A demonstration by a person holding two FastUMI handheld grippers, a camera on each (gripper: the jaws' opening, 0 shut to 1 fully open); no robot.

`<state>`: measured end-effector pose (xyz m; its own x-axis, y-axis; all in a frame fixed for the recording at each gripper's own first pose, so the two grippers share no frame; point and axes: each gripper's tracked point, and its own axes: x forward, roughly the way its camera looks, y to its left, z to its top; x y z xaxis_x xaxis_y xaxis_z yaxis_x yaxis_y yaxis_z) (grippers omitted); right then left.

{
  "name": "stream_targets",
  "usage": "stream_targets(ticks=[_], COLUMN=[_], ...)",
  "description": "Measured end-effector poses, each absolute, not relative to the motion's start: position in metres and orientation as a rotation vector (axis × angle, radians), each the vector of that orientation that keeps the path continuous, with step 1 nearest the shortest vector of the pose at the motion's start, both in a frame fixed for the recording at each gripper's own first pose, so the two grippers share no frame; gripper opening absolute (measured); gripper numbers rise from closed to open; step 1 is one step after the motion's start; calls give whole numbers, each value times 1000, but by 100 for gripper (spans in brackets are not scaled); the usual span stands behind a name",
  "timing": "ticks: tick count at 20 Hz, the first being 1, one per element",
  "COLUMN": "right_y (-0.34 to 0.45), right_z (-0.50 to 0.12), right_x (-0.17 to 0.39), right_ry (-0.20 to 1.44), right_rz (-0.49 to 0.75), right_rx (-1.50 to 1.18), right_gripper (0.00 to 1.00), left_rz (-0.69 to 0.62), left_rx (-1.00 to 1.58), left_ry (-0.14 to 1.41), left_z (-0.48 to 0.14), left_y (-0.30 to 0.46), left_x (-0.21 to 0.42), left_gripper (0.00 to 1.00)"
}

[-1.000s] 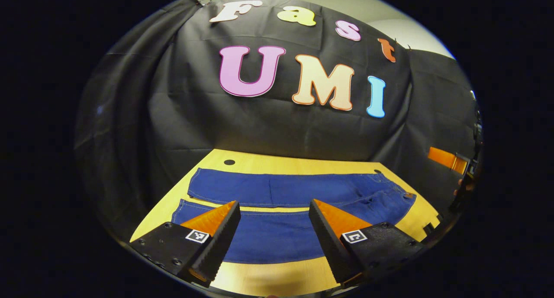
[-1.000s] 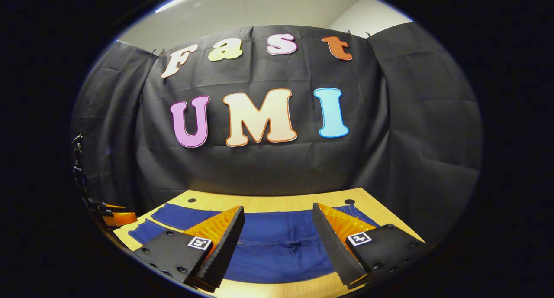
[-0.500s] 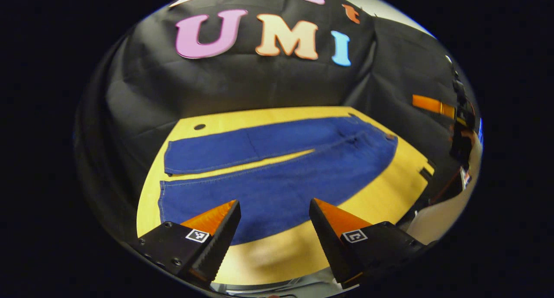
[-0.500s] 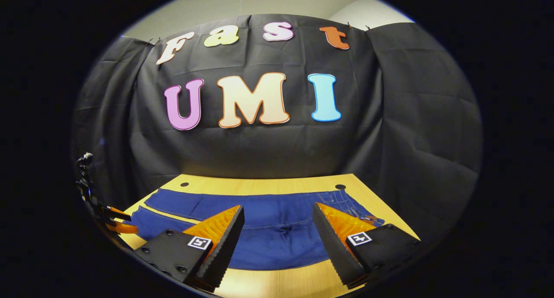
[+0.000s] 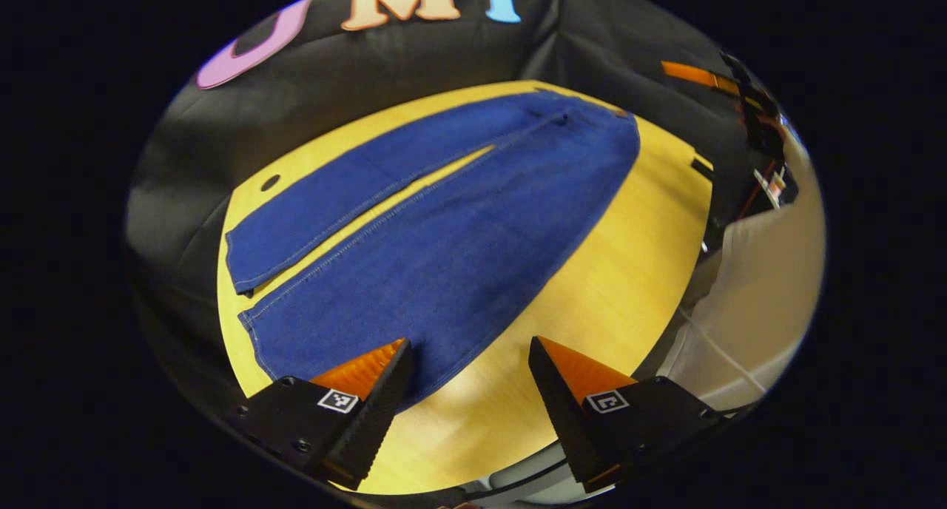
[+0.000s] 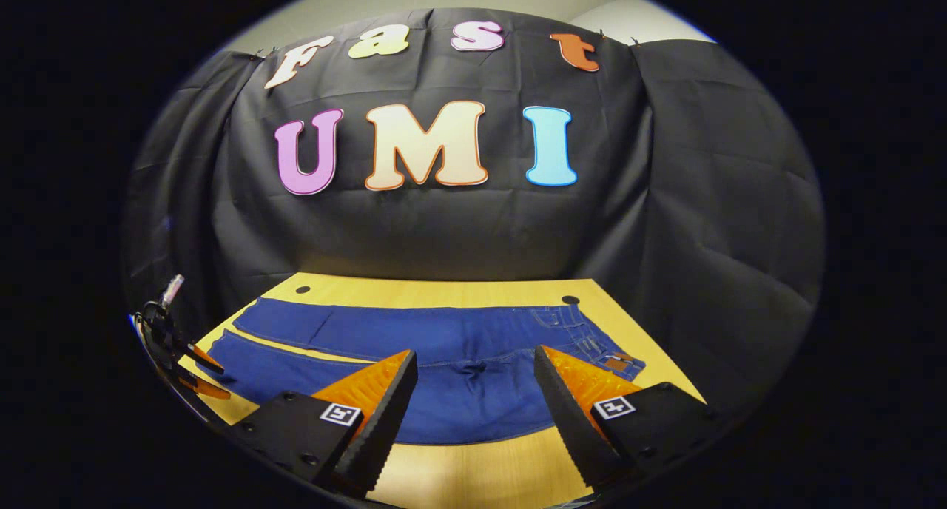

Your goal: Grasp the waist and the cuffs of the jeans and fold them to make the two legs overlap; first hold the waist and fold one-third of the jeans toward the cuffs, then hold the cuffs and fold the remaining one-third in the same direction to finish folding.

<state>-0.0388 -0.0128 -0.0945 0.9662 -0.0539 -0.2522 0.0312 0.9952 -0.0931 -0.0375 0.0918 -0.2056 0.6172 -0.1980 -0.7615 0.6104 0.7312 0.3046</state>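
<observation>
Blue jeans (image 5: 444, 235) lie flat and spread out on a yellow wooden table (image 5: 614, 272), legs side by side with a narrow gap between them. The cuffs (image 5: 248, 324) are at the left in the left gripper view and the waist (image 5: 607, 117) is at the far upper right. My left gripper (image 5: 470, 346) hangs open above the near leg's front edge, close to the cuff end. In the right gripper view the jeans (image 6: 444, 361) stretch across the table, waist (image 6: 599, 346) on the right. My right gripper (image 6: 473, 357) is open above the seat area, holding nothing.
Black cloth walls stand close behind and beside the table. Round holes (image 6: 570, 299) sit in the table's far corners. A person's light clothing (image 5: 755, 287) is at the table's front edge. The right gripper (image 5: 740, 95) shows beyond the waist, the left gripper (image 6: 185, 361) by the cuffs.
The left gripper has risen and tipped down, so it now looks onto the jeans from above near the cuffs. The right gripper tipped down slightly toward the waist. Both stayed open.
</observation>
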Motion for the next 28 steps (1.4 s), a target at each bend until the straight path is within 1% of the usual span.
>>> stream_targets(ticks=[1,6,7,8,11,13,17,20,23,24,25,27,28], right_y=[-12,-10,-10,-12,-13,-14,-18,-15,-8,-7,-8,-6,-4], right_z=[-98,-111,-114,-117,-119,-120,-121,-126,-129,-129,-129,-128,-128], right_x=[-38,-39,-40,-40,-40,-40,-38,-37,-34,-33,-32,-29,-28], right_ry=[265,299,307,315,317,319,320,328,337,336,333,331,332], right_rz=[-38,-28,-28,-31,-35,-39,-50,-43,-27,-26,-25,-22,-18], right_rx=[-93,-140,-149,-156,-151,-145,-147,-139,-113,-111,-109,-93,-84], right_gripper=[98,98,94,98,100,98,100,98,98,100,100,100,98], left_rz=[-510,-534,-536,-537,-531,-534,-569,-571,-572,-564,-547,-564,-574], left_rx=[625,728,744,757,785,769,745,757,769,774,774,833,861], left_ry=[800,875,886,901,943,951,986,1010,1022,1029,1028,1020,1016], left_z=[-209,-212,-213,-215,-220,-222,-225,-226,-226,-227,-226,-226,-228], left_y=[97,109,111,113,119,118,120,119,121,123,121,120,120], left_x=[-37,-36,-36,-39,-39,-40,-38,-39,-38,-37,-36,-36,-35], left_gripper=[95,93,92,92,91,90,88,89,83,83,68,38,23])
